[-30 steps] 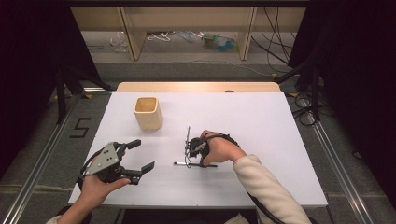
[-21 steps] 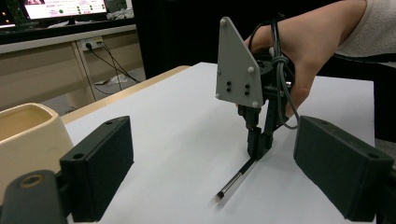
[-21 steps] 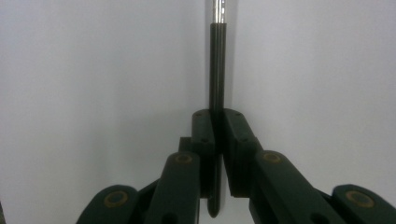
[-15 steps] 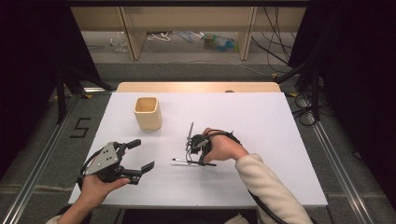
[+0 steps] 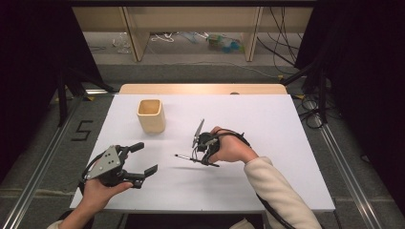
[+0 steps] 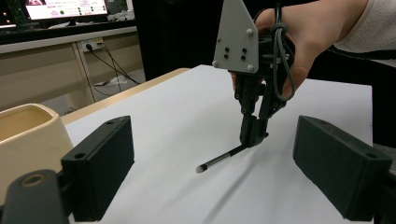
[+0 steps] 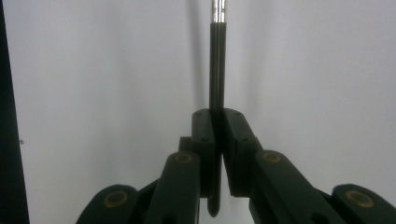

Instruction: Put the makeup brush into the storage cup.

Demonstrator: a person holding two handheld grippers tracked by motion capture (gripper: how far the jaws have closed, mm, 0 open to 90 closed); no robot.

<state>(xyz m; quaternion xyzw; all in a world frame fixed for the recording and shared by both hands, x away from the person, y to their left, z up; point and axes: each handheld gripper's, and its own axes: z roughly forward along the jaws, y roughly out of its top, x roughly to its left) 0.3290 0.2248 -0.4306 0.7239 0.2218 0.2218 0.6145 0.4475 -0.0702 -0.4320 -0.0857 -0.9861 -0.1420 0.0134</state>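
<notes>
A thin black brush (image 5: 184, 157) with a silver ferrule is clamped in my right gripper (image 5: 199, 160), which points down at the middle of the white table (image 5: 267, 119). The brush (image 6: 219, 161) slants down and away from the jaws, its tip just above the tabletop over a faint shadow. In the right gripper view the gripper (image 7: 216, 126) is shut on the brush handle (image 7: 216, 60). My left gripper (image 5: 144, 159) hovers at the front left, open with nothing between its jaws. A beige cup (image 5: 151, 115) stands upright behind it.
The beige cup (image 6: 23, 140) sits close to the left jaw in the left gripper view. A wooden strip (image 5: 200, 88) runs along the table's far edge. Shelving and cables lie on the floor beyond, and dark surroundings flank both sides.
The right gripper has tilted a little and raised the brush slightly, so the brush's free end now sits off the table. The left gripper has stayed in place.
</notes>
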